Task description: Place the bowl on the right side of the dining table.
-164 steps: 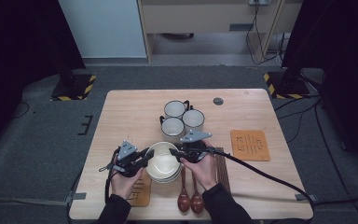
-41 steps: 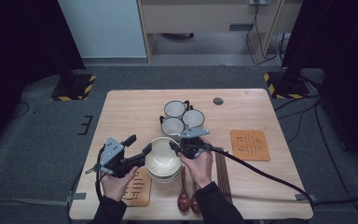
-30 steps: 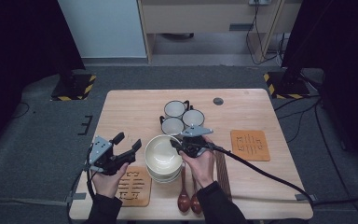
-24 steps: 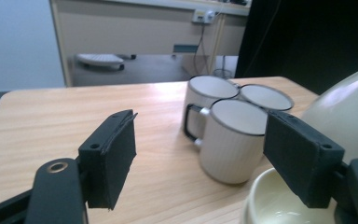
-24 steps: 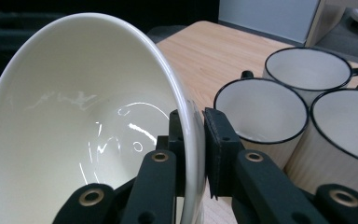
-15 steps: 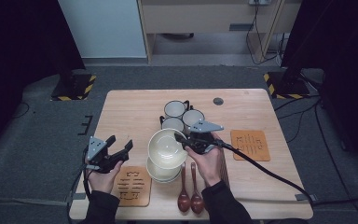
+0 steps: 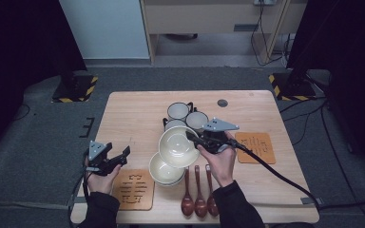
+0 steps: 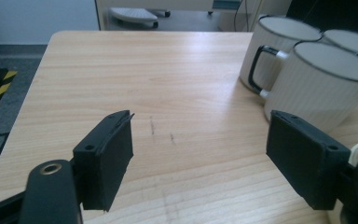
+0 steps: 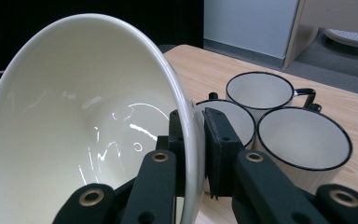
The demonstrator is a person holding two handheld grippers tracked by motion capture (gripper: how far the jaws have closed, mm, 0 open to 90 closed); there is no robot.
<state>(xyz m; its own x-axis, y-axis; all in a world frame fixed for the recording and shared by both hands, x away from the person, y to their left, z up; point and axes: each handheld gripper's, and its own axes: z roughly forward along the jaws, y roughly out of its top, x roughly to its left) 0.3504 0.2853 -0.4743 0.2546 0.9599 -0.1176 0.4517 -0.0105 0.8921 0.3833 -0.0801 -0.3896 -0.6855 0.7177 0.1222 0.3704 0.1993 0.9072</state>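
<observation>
Lifted bowl (image 7: 177, 146) hides mug (image 7: 173, 124), stack (image 7: 164, 172)

We take this for a lab or recording studio rather than a home. The wooden table (image 7: 138, 114) stands alone on grey carpet (image 7: 43, 156), ringed by black curtains (image 7: 24, 42). 2 stand bases marked with yellow-and-black hazard tape (image 7: 73, 90) sit at the table's far corners, and loose cables (image 7: 309, 123) run over the floor. Behind it we see a pale panel (image 7: 104, 28) and a light wood cabinet (image 7: 209, 19). The crockery, 3 mugs (image 7: 185, 116) among it, looks staged as props, not part of a lived-in kitchen.
</observation>
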